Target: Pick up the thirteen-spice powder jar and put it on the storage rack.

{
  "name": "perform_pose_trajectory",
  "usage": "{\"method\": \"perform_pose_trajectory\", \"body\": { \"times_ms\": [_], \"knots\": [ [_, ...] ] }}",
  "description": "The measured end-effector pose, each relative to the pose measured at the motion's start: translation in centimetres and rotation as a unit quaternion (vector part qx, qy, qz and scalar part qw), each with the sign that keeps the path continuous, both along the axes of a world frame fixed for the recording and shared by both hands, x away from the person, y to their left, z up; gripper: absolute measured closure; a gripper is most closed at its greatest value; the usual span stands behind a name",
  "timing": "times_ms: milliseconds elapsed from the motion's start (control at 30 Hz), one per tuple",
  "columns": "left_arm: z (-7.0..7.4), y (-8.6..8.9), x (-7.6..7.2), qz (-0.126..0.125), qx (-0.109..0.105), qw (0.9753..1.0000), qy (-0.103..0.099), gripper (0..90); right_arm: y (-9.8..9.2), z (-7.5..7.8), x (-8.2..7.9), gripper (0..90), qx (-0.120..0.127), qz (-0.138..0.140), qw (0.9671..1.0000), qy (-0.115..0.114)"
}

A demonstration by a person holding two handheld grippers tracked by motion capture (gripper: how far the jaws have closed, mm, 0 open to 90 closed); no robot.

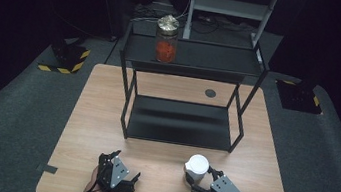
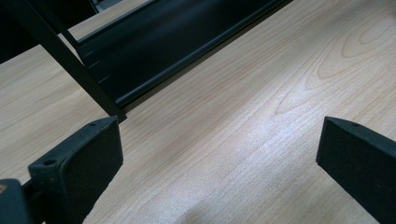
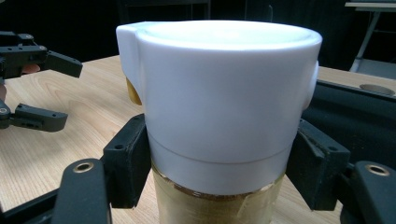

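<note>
A jar with a white cap (image 1: 197, 164) and a yellowish body (image 3: 219, 93) stands on the wooden table (image 1: 100, 116) near its front edge, right of centre. My right gripper (image 1: 200, 177) is shut on it, its black pads (image 3: 128, 158) pressed against the lower part of the cap from both sides. My left gripper (image 1: 110, 158) rests low over the table at the front left. Its jaws (image 2: 219, 135) stand wide open over bare wood with nothing between them. The left gripper (image 3: 32, 88) also appears at the left of the right gripper view.
A black two-tier metal rack (image 1: 180, 122) stands mid-table, its lower shelf (image 2: 159, 46) just ahead of my left gripper. On its top shelf (image 1: 204, 58), at the left, stands a glass jar with orange contents and a gold lid (image 1: 166, 40). Dark floor surrounds the table.
</note>
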State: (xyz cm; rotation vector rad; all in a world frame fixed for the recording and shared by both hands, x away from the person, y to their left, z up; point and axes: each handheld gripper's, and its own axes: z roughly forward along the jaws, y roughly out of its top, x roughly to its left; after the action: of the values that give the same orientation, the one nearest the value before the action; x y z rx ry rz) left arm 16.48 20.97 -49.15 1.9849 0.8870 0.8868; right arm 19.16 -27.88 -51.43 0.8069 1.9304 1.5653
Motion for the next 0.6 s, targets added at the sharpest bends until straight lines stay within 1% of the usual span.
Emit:
{"method": "perform_pose_trajectory", "body": {
  "times_ms": [300,600],
  "knots": [
    [0.0,0.1,0.0,-0.001,-0.002,1.0,-0.001,0.7,-0.6,0.2,-0.4,29.5,0.006,-0.009,0.9999,-0.012],
    [-0.1,0.2,-0.1,-0.003,-0.003,1.0,-0.002,0.7,-1.3,0.3,-0.8,29.5,0.012,-0.024,0.9995,-0.014]
  ]
}}
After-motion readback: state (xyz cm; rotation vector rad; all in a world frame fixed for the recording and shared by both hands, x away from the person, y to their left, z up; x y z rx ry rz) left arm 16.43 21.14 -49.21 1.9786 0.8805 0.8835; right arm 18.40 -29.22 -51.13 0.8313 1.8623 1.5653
